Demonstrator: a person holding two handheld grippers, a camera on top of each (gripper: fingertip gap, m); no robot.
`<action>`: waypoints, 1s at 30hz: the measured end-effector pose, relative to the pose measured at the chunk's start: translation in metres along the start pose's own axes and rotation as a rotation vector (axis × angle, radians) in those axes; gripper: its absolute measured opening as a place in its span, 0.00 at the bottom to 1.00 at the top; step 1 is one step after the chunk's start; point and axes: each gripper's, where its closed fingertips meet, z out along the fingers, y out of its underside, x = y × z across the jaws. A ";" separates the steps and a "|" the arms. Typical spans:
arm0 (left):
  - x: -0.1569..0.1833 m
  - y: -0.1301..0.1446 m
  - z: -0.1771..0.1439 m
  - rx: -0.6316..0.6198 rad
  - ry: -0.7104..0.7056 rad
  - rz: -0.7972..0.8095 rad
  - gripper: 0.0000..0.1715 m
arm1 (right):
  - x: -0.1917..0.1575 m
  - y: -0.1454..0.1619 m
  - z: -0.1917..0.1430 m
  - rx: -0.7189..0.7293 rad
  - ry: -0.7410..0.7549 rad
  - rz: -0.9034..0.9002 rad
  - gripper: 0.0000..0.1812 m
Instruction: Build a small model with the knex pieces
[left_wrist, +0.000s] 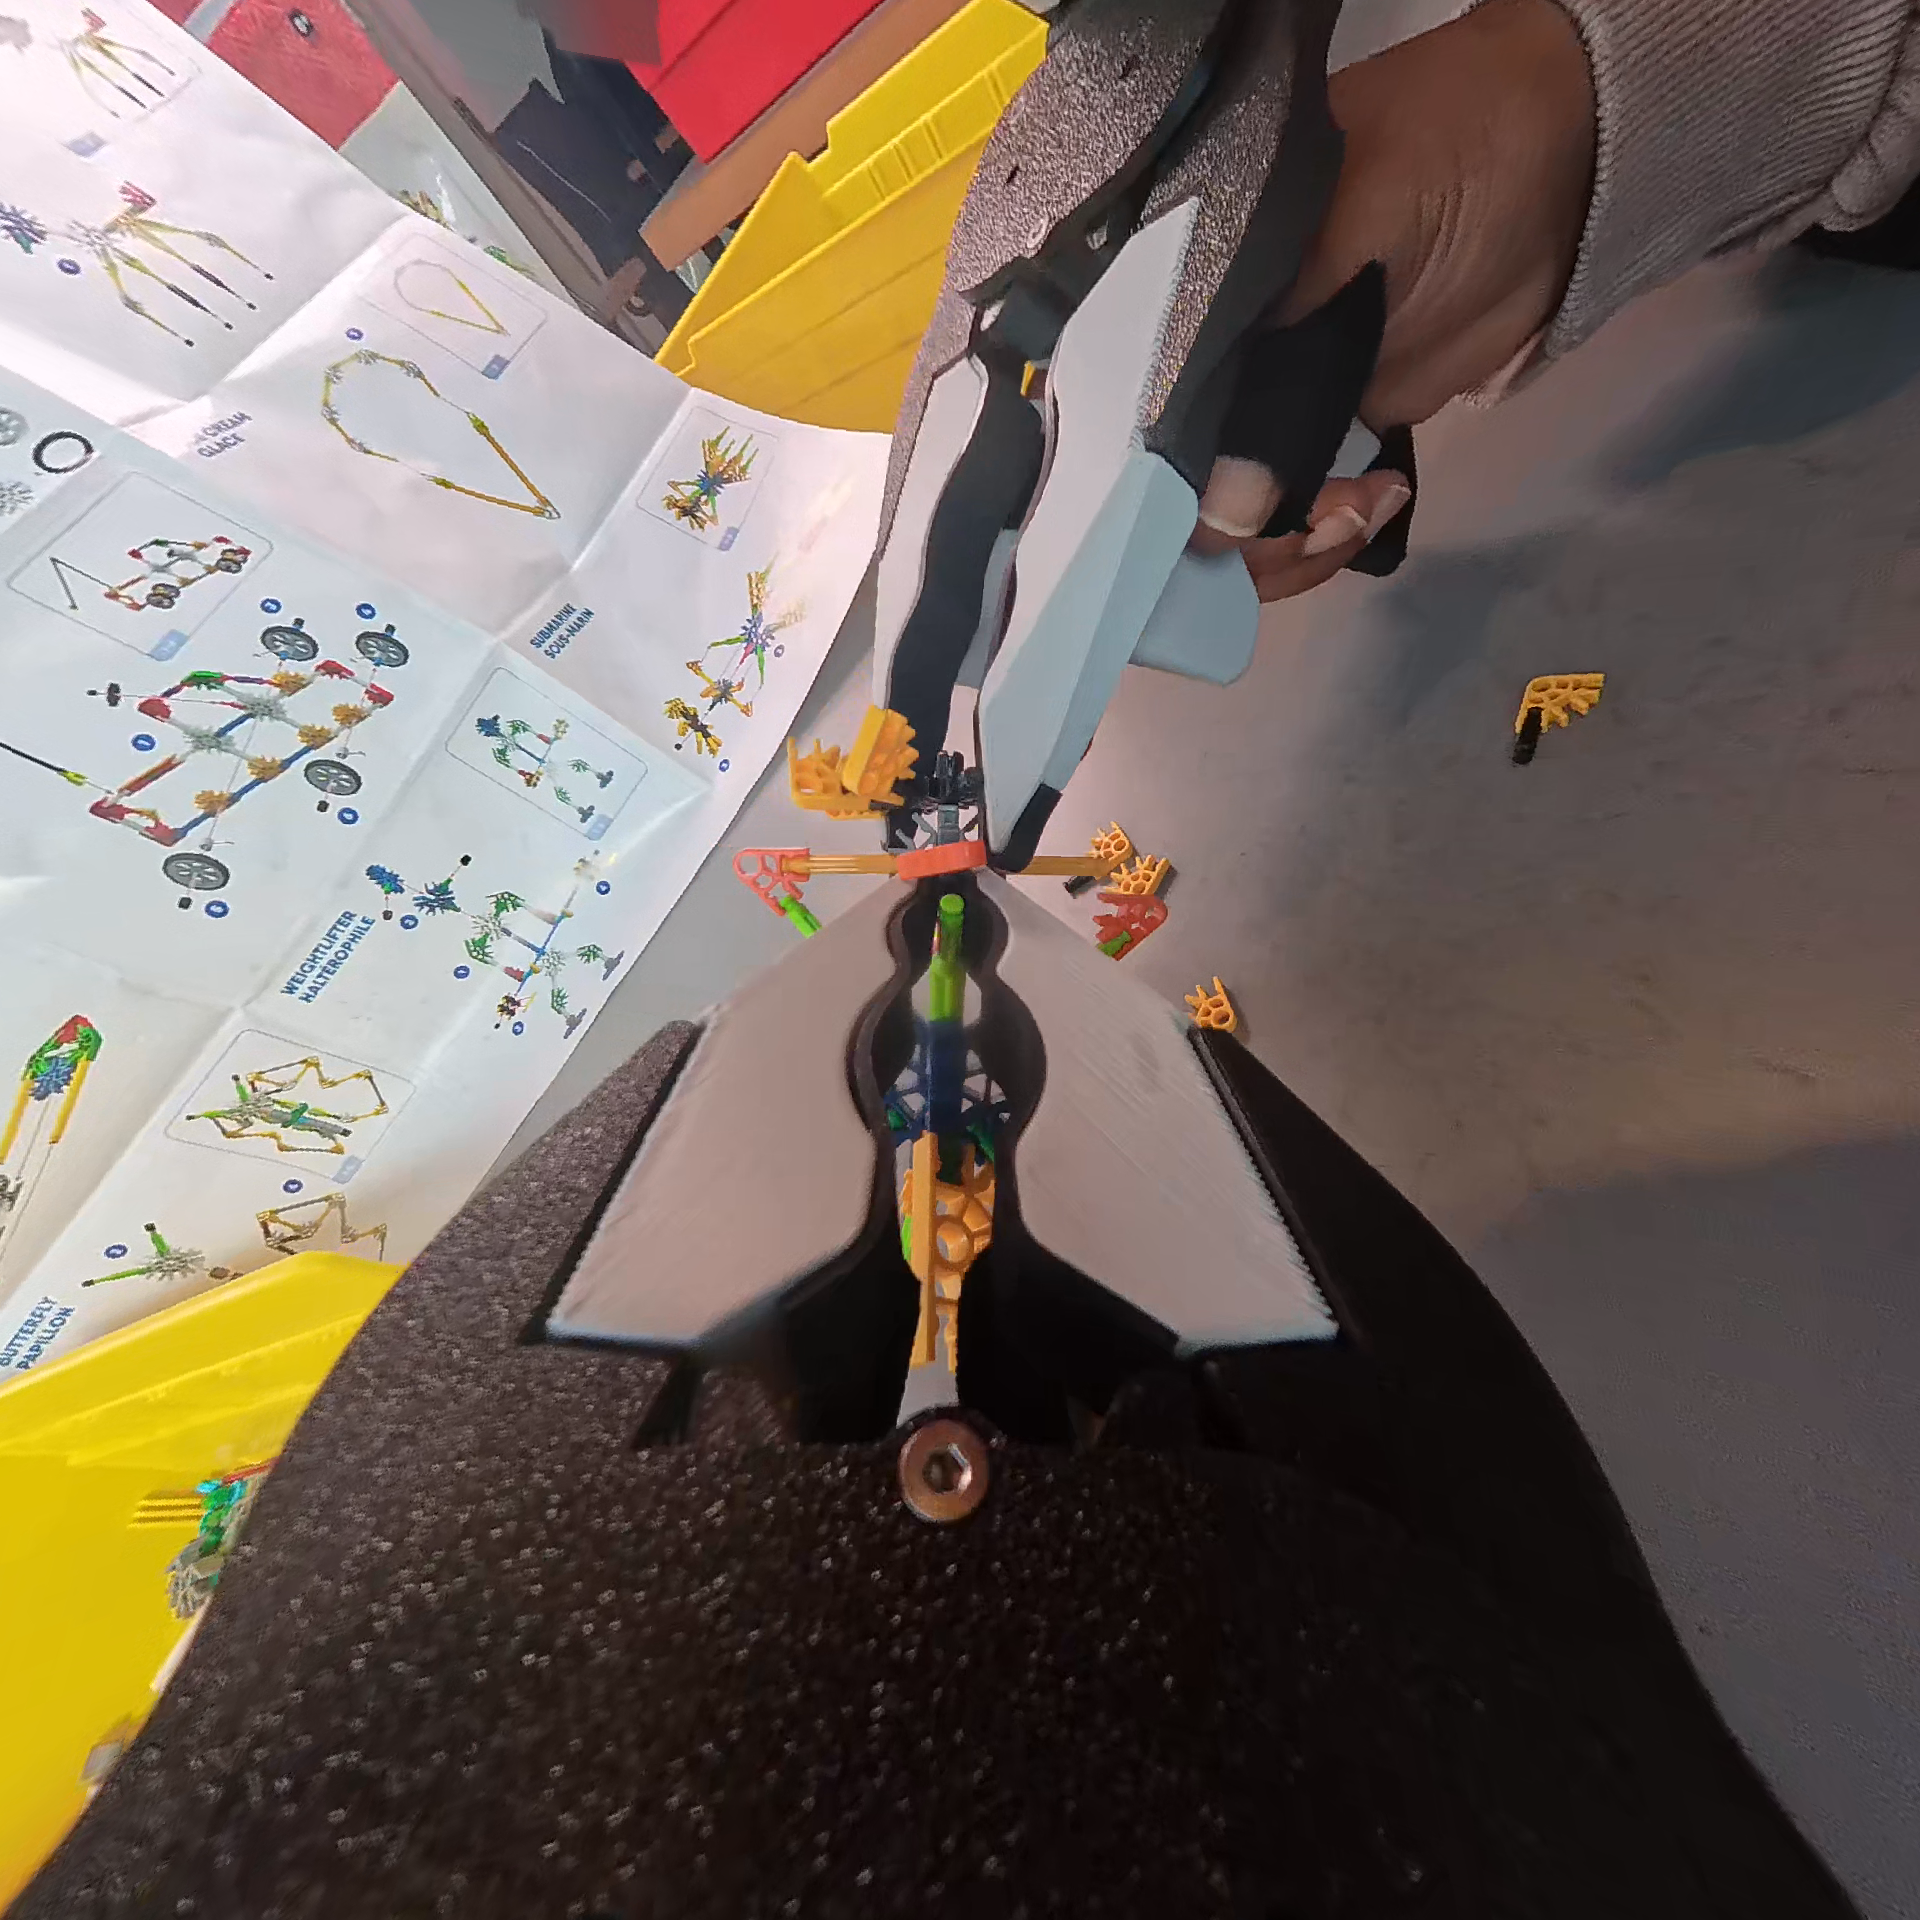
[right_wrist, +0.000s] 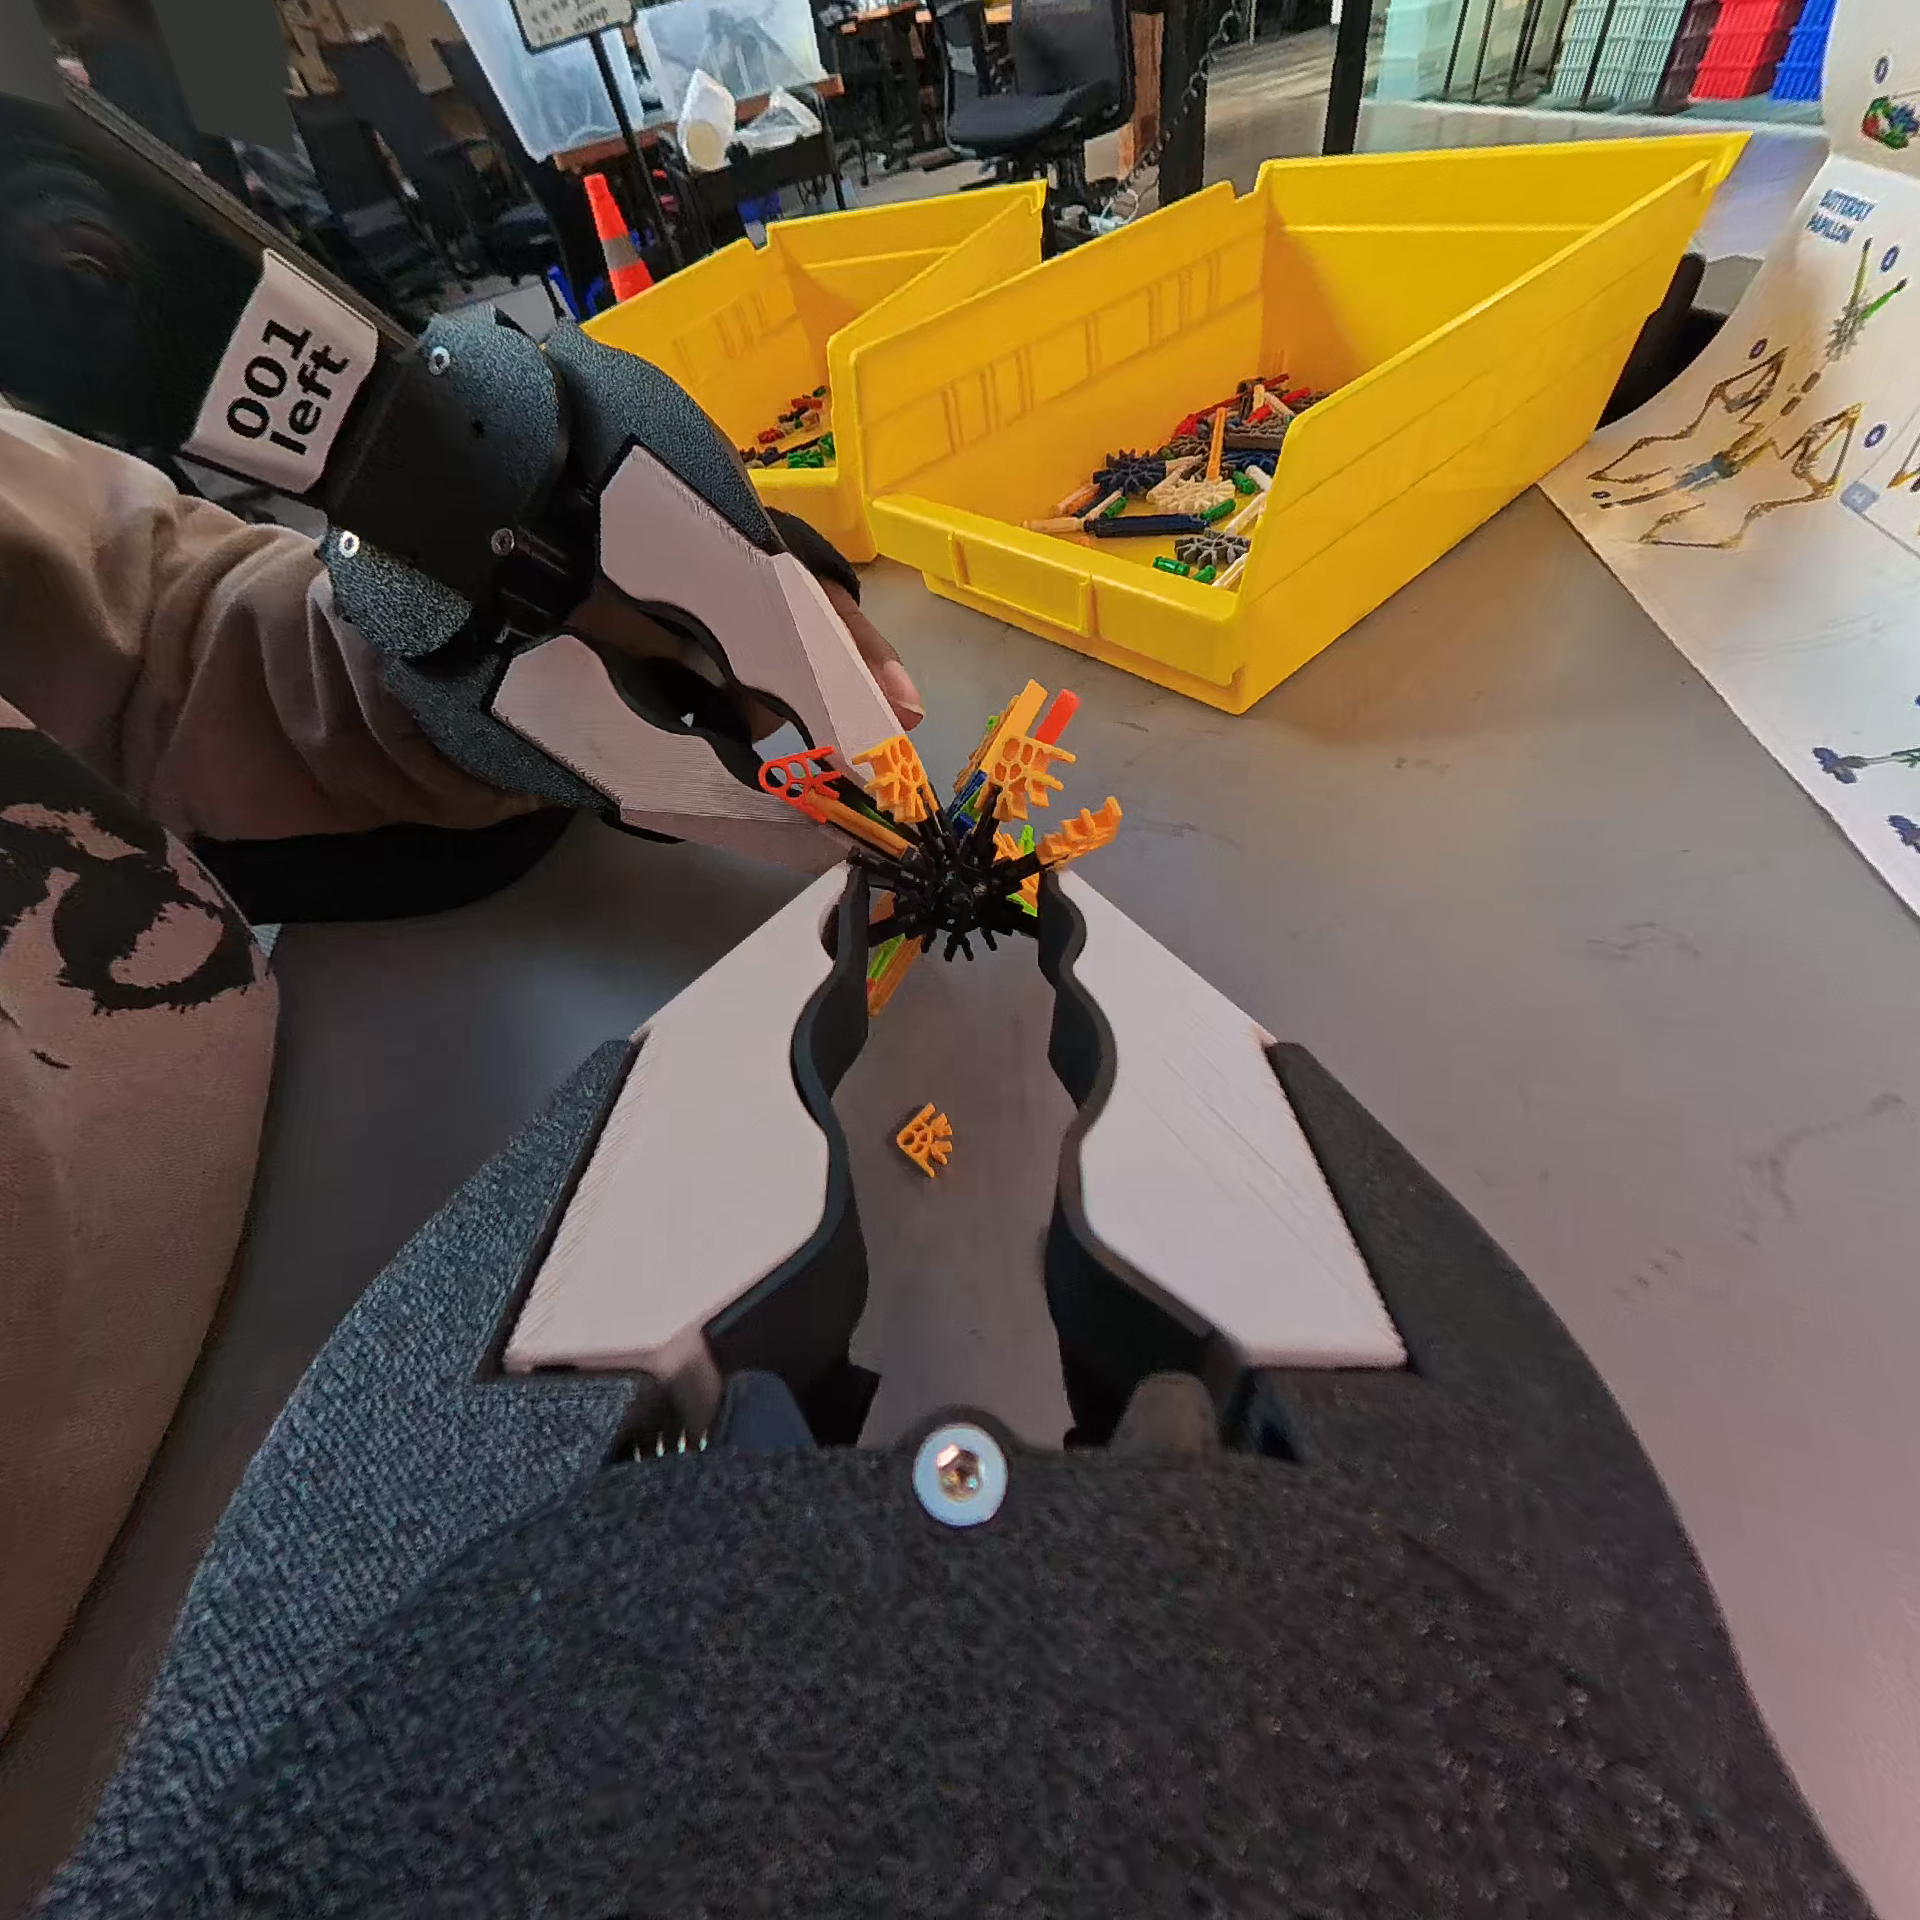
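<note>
A small model (left_wrist: 940, 1049) of plastic rods and connectors, in green, blue, orange, red and black, is held between both grippers above the grey table (left_wrist: 1558, 1039). My left gripper (left_wrist: 943, 891) is shut on its green rod and blue and orange connectors. My right gripper (right_wrist: 951, 891) is shut on the black snowflake connector (right_wrist: 956, 904) at the model's other end. The right gripper also shows in the left wrist view (left_wrist: 961, 821), coming down from above. The left gripper also shows in the right wrist view (right_wrist: 847, 831), coming in from the left. The two sets of tips nearly touch.
Two yellow bins (right_wrist: 1049, 613) with loose rods and connectors stand at the back. A folded instruction sheet (left_wrist: 312, 623) lies beside them. Loose orange connectors lie on the table (right_wrist: 924, 1140), (left_wrist: 1555, 704), (left_wrist: 1210, 1006). A person's sleeve (right_wrist: 125, 1143) is at left.
</note>
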 end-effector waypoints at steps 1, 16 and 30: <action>0.002 0.003 0.001 -0.006 0.012 -0.007 0.03 | 0.000 0.003 0.000 -0.009 -0.003 -0.006 0.16; 0.001 0.013 0.013 -0.067 0.034 -0.091 0.01 | 0.012 0.014 -0.002 -0.057 0.041 0.002 0.13; -0.031 0.043 -0.007 -0.128 -0.025 -0.248 0.01 | 0.043 0.007 -0.044 0.009 0.058 0.112 0.12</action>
